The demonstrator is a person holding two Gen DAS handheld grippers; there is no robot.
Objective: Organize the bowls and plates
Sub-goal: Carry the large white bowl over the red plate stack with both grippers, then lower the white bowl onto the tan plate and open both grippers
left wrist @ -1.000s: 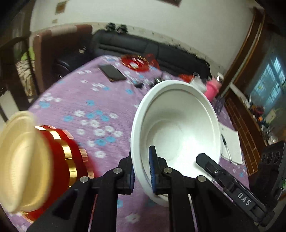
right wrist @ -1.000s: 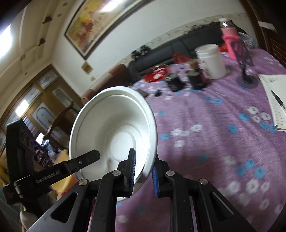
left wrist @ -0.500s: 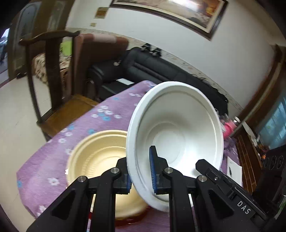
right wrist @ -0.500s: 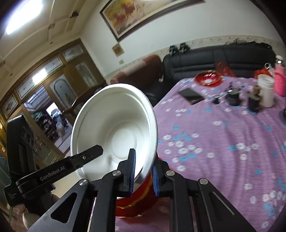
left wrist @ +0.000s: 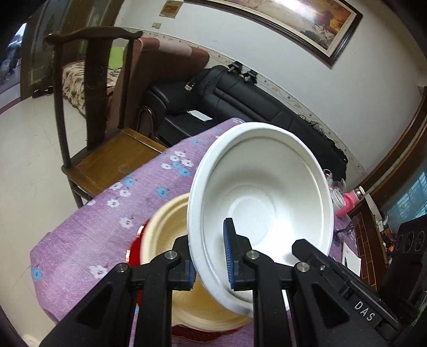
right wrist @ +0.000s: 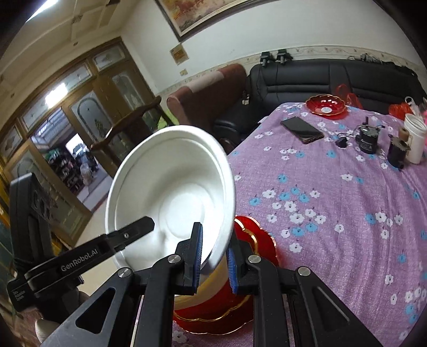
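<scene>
Both grippers, left (left wrist: 210,256) and right (right wrist: 213,257), pinch the white bowl's (left wrist: 267,192) rim between narrow fingers, above the cream bowl (left wrist: 165,232).

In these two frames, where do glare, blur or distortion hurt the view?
Left wrist: ceiling light glares off the painting; the white bowl's floor is blown out; fisheye bends the chair. Right wrist: the bowl centre is washed out, the doorway overexposed, walls curve; the table stays sharp.
</scene>
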